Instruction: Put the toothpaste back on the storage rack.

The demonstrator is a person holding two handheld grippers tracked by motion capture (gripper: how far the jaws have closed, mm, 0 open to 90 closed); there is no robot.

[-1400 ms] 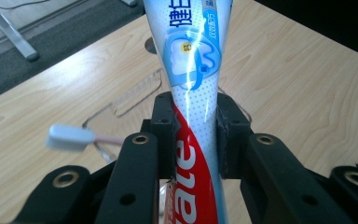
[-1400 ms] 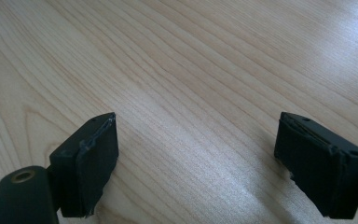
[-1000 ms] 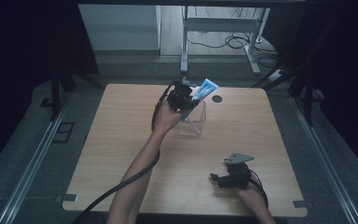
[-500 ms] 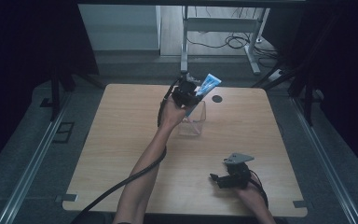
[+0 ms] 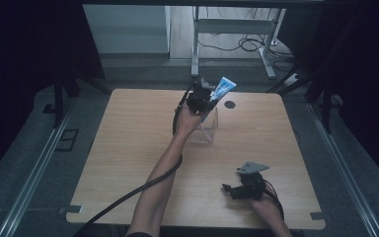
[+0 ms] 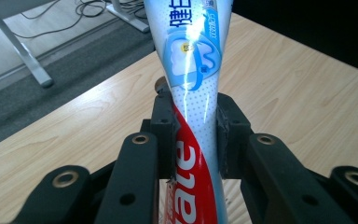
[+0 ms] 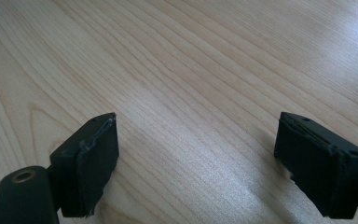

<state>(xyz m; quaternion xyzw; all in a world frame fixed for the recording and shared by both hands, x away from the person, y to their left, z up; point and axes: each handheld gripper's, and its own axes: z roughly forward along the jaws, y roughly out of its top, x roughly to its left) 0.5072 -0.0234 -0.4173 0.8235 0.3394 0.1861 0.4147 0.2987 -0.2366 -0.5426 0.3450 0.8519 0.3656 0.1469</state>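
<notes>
Wooden table below; toothpaste tube clamped between left tool jaws.

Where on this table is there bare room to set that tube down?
Bare wood lies left of the clear box and between it and the right gripper. It is crowded only at the box, where the left gripper holds the toothpaste tube.

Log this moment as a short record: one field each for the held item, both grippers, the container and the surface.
held item: toothpaste tube, clamped mid-body, flat end up
left gripper: shut on the tube, above the clear box
right gripper: jaws wide apart, nothing between them, low over the table's near right part
container: clear box, upright, mid-table
surface: wooden table
</notes>
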